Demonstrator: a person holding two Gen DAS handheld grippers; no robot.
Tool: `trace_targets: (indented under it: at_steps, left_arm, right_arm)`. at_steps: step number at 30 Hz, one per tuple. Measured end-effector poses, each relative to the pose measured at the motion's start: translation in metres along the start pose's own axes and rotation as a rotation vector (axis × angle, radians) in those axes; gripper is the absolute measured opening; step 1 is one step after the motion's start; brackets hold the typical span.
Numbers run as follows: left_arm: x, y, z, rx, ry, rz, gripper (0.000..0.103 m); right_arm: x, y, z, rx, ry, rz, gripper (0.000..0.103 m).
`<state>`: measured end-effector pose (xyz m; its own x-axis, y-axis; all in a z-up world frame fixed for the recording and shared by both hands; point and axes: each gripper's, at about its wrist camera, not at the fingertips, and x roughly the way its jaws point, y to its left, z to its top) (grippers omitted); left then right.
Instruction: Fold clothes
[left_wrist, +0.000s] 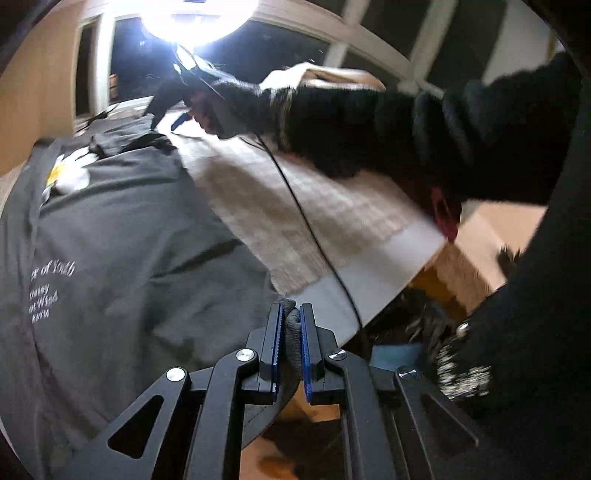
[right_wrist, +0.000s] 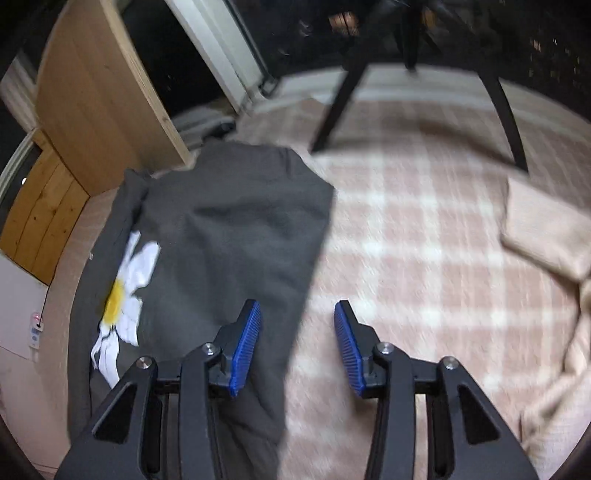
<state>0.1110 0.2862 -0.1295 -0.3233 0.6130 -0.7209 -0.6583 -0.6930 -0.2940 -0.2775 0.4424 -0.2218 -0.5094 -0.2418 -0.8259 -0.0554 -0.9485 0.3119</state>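
Both wrist views close, downward — sharing the grey shirt (left_wrist: 129, 229).

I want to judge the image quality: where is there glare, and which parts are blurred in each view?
Left wrist view: a lamp glares white at the top; the sleeve and right gripper are smeared, while the left gripper, shut on the grey shirt, is sharp. Right wrist view: no glare; the checked cloth and shirt are blurred, and the open gripper is sharp.

The white lettering (left_wrist: 51, 288) on the grey shirt (left_wrist: 129, 258) runs off the left edge, partly unreadable; motion blur smears the checked blanket (right_wrist: 424, 240).
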Motion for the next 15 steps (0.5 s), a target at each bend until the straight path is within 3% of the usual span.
trace_targets:
  at_steps: [2, 3, 9, 15]
  left_arm:
    - [-0.006, 0.005, -0.001, -0.029, -0.013, 0.007, 0.008]
    - [-0.008, 0.007, -0.001, -0.042, -0.021, 0.008, 0.008]
    - [-0.023, 0.021, -0.008, -0.13, -0.073, -0.003, 0.008]
    - [-0.05, 0.04, -0.024, -0.245, -0.154, -0.009, 0.008]
  right_arm:
    - [0.005, 0.011, 0.002, -0.062, -0.004, -0.024, 0.025]
    - [0.006, 0.016, 0.003, -0.095, 0.005, -0.038, 0.007]
    - [-0.019, 0.025, 0.018, -0.074, -0.042, -0.045, 0.005]
    - [-0.025, 0.111, 0.037, -0.25, -0.043, -0.209, 0.005]
